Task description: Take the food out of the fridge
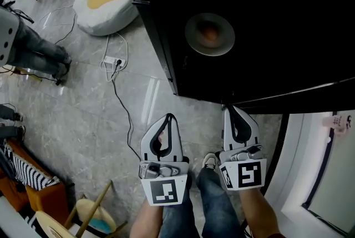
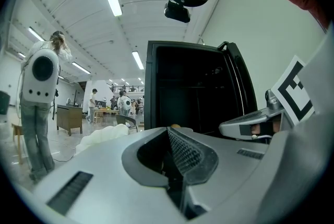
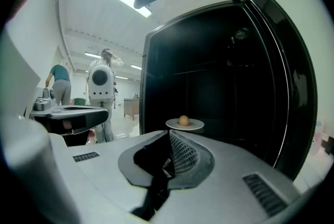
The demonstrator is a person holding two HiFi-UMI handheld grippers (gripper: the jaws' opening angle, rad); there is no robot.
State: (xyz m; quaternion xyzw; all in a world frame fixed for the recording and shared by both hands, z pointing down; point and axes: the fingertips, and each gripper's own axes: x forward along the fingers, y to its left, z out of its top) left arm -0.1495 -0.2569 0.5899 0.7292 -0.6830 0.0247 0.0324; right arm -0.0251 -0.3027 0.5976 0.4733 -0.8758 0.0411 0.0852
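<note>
Left gripper (image 1: 168, 116) jaws pressed together, empty, right gripper (image 1: 231, 108) likewise, round food (image 1: 209, 34) on plate (image 1: 191, 38), inside open fridge (image 1: 277, 20)

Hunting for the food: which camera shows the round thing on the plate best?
The right gripper view: the food sits clearly lit on its plate. The head view shows it dim from above; the left gripper view, barely a sliver.
</note>
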